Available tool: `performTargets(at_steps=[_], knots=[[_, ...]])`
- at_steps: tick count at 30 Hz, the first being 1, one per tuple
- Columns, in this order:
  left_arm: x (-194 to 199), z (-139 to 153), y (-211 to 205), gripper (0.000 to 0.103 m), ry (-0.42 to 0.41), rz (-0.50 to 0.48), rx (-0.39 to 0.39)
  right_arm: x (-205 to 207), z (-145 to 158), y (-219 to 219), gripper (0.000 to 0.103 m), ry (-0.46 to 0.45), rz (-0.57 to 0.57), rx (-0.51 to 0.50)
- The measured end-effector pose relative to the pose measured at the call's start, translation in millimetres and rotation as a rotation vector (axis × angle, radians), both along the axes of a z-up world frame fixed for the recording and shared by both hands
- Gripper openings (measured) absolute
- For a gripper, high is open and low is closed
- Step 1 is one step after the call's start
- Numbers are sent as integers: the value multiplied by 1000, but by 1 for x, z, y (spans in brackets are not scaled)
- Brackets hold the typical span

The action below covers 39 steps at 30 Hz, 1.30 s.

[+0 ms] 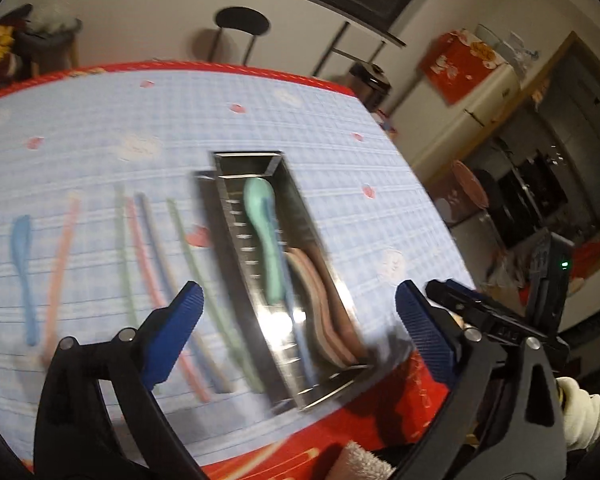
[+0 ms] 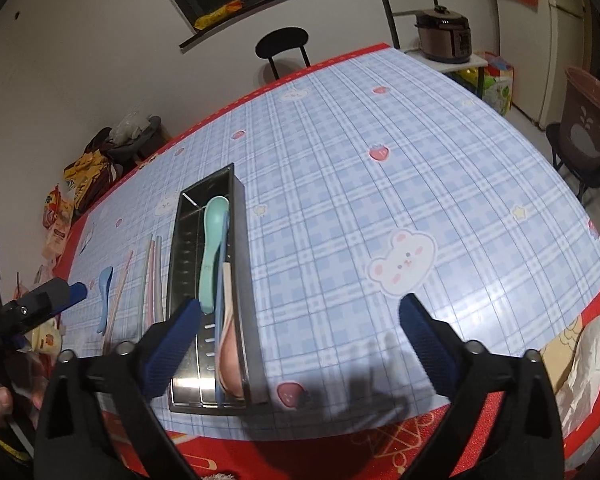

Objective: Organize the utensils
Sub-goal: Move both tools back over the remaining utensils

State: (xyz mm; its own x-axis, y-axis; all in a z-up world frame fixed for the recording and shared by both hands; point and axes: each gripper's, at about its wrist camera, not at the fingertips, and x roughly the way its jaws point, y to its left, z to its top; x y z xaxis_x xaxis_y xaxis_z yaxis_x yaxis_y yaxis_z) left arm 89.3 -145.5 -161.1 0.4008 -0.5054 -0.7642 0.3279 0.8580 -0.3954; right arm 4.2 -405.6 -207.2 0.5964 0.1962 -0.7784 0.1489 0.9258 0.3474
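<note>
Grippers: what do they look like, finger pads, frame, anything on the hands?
Both the left gripper and right gripper have black plastic linkage frames with silver pivot bolts and ribbed blue finger pads. A green LED glows on the right unit's black body. The right hand wears a cream glove.

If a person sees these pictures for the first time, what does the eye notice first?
First, the long steel utensil tray near the table's front edge, holding a mint-green spoon and a pink spoon. Left of it, a blue spoon and pastel chopsticks lie on the checked tablecloth.
</note>
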Motion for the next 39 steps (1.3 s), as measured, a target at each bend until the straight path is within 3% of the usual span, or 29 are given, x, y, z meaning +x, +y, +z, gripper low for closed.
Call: performTargets(at_steps=[13,18,23,28,35,39], knots=[[-25,8,123,97,-78,217,83,13,10,67,97,-49,-7,-186],[-42,-3,170,97,-93,311,133,17,7,104,97,-26,39,-260],[-63,-9,201,97,-177,423,208,19,6,144,97,-21,124,-329],[-62,-28,219,97,-108,417,155,24,6,170,97,-17,158,-329],[-57,-40,238,97,-76,422,118,26,1,200,97,13,186,-377],[-50,-47,243,97,-42,389,86,27,-3,204,97,39,189,-336]])
